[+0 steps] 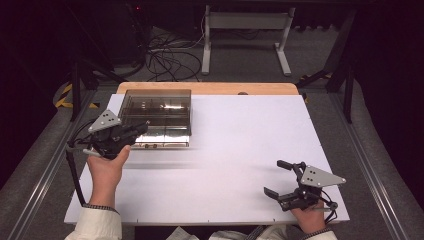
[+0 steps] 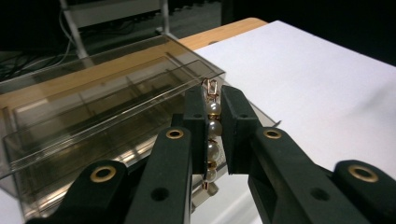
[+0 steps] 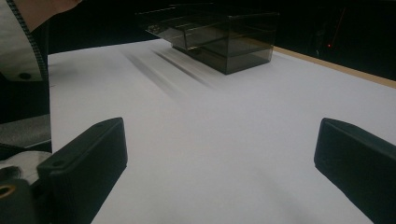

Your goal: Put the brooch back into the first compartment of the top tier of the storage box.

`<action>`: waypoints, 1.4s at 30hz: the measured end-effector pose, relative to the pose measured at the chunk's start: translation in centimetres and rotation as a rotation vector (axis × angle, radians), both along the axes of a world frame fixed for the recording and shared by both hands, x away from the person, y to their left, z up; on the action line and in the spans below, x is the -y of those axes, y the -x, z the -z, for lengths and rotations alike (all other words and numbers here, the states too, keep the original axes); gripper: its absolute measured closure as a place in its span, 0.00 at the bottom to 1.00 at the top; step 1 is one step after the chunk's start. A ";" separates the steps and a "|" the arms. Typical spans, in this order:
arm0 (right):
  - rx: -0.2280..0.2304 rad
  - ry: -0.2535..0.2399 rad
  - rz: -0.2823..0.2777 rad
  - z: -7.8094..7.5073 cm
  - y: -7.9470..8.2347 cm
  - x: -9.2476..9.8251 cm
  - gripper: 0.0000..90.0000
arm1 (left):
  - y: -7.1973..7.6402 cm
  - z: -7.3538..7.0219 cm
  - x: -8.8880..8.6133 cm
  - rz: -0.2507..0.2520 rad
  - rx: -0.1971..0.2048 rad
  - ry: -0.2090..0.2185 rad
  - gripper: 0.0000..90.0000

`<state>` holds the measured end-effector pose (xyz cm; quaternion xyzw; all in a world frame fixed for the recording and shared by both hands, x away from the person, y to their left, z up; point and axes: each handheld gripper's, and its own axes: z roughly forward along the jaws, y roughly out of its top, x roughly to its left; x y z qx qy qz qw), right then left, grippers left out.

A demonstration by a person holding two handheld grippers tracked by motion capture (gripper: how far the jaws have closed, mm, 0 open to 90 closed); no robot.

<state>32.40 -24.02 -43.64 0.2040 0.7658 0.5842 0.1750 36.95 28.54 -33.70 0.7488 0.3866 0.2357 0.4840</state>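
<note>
While the left gripper (image 2: 214,128) pinches a pearl strand (image 2: 213,135) just beside the clear organizer box (image 1: 157,116), the right gripper (image 1: 281,178) rests spread, well apart from it.

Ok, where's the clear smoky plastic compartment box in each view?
High view: clear smoky plastic compartment box at upper left of the white table, beside the left gripper.
Left gripper view: box at left, behind the jaws holding a pearl-and-gold jewellery piece.
Right gripper view: box at top centre, far off.
Shared landmark: the table's wooden far edge.
</note>
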 end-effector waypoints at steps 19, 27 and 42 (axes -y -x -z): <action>-0.001 -0.002 0.000 0.0 0.0 0.0 0.03 | -1.5 0.5 -0.8 -0.103 -0.014 -0.048 0.91; 0.005 -0.002 -0.003 0.0 0.0 0.1 0.03 | -1.5 0.6 -1.0 -0.109 -0.014 -0.049 0.91; 0.003 -0.001 -0.001 0.0 0.0 0.1 0.04 | -2.4 2.5 -2.7 -0.167 -0.025 -0.031 0.91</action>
